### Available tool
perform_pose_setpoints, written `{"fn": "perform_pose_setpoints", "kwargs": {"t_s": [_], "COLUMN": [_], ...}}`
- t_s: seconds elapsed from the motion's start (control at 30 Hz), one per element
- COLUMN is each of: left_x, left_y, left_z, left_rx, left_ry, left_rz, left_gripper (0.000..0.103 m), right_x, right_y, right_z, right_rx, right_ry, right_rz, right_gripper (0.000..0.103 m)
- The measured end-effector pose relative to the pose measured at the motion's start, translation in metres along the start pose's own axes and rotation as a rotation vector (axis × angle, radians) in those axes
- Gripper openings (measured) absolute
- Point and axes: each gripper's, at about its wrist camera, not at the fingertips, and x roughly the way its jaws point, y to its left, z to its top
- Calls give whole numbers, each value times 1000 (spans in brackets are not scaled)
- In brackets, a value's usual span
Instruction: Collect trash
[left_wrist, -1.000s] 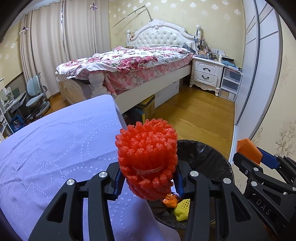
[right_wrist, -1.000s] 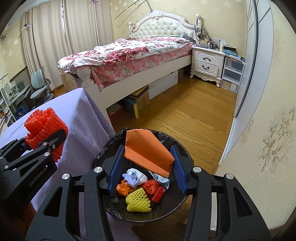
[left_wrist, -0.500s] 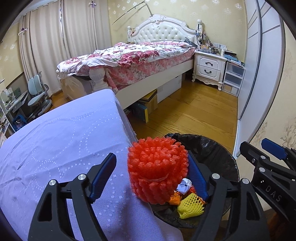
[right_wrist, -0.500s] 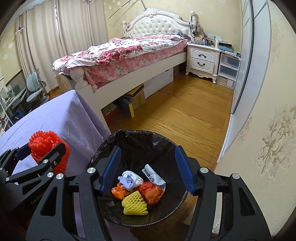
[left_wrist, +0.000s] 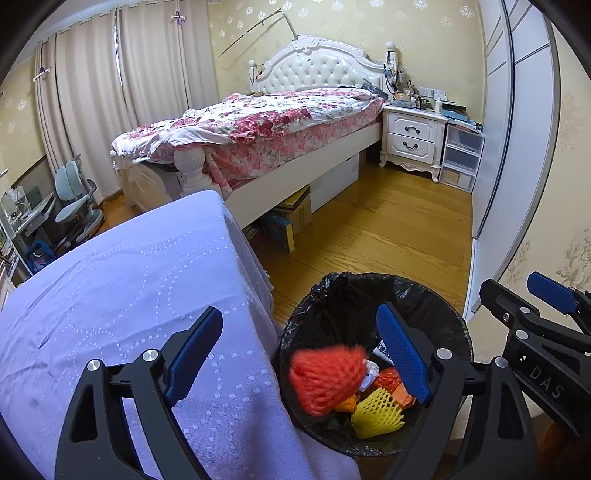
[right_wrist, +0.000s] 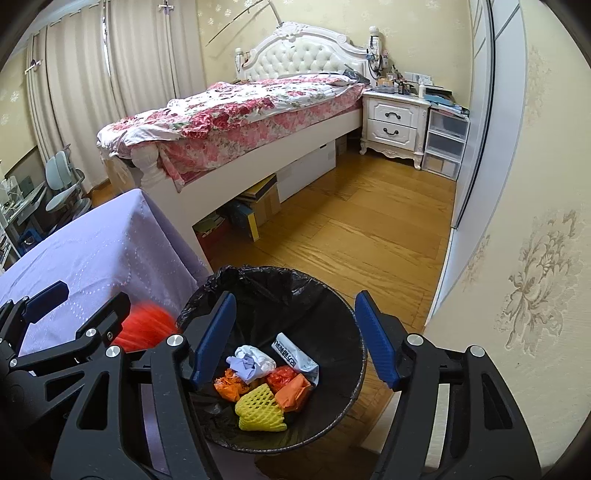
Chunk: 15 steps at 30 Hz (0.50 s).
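A black-lined trash bin (left_wrist: 332, 295) stands on the floor beside the table; it also shows in the right wrist view (right_wrist: 266, 280). A red foam fruit net (left_wrist: 325, 376) is blurred in mid-fall at the bin's left rim, free of the fingers; it shows in the right wrist view (right_wrist: 147, 328) too. My left gripper (left_wrist: 299, 354) is open and empty above it. My right gripper (right_wrist: 295, 339) is open and empty over the bin. Inside lie a yellow foam net (right_wrist: 260, 410), orange paper (right_wrist: 293, 391), a white wrapper (right_wrist: 295, 354) and crumpled tissue (right_wrist: 249, 363).
A lilac-clothed table (left_wrist: 129, 295) is at the left, its corner touching the bin. A bed (left_wrist: 258, 125) with boxes under it stands behind. A white nightstand (left_wrist: 413, 136) and a sliding wardrobe (left_wrist: 517, 147) are at the right. Wooden floor (left_wrist: 388, 229) lies between.
My left gripper opened and let go of the red foam net, which drops into the bin. My right gripper let go of the orange paper, which now lies in the bin.
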Motion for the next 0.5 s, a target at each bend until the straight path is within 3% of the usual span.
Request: {"fn": "perform_pose_setpoints", "kwargs": {"t_s": [0.5], "left_x": [-6], "left_y": [-7], "left_z": [4], "left_rx": [-3], "left_ry": [-9], "left_rz": [-22], "left_gripper": [88], "right_x": [-4], "right_y": [-9], "right_z": [2], "right_rx": [17], "right_ry": [-9], "right_rz": [-7], "right_gripper": [66]}}
